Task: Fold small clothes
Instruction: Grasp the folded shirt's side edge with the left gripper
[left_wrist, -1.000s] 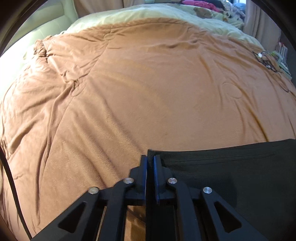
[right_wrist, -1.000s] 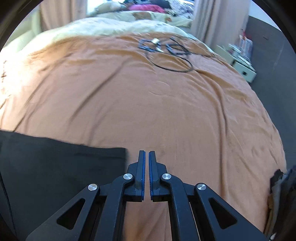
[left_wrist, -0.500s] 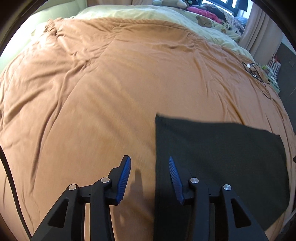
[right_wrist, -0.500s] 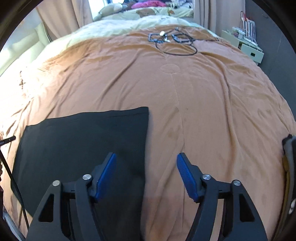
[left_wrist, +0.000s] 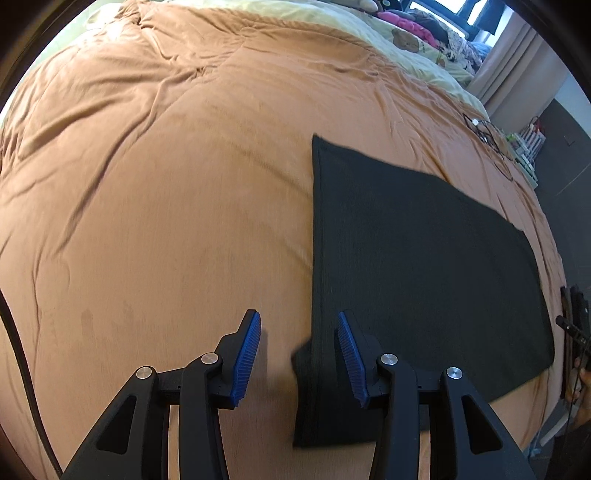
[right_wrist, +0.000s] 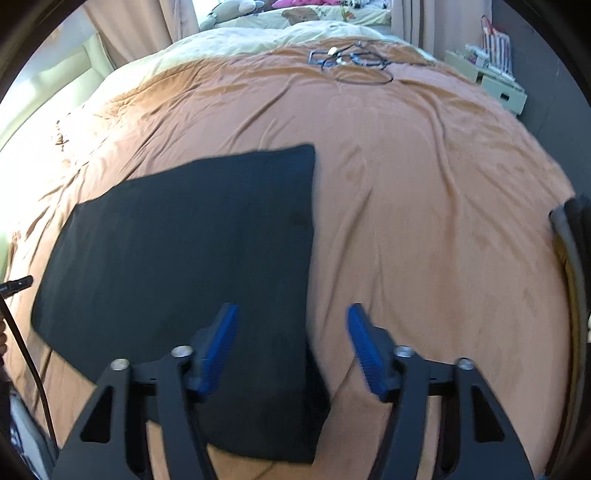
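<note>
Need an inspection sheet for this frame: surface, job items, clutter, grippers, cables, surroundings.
Surface: orange-brown bedspread, wrinkled; pale sheet at far end.
Job's things: one black garment, lying flat, roughly rectangular; its near corners lie under the two grippers.
Clutter: dark bundle at the bed's right edge; toys and clothes at far end.
Grippers: left gripper open, nothing held; right gripper open, nothing held, jaws just narrowed.
Cables: black cable tangle on far bedspread; a cord by the left edge.
Surroundings: curtains, small white cabinet beside the bed.
</note>
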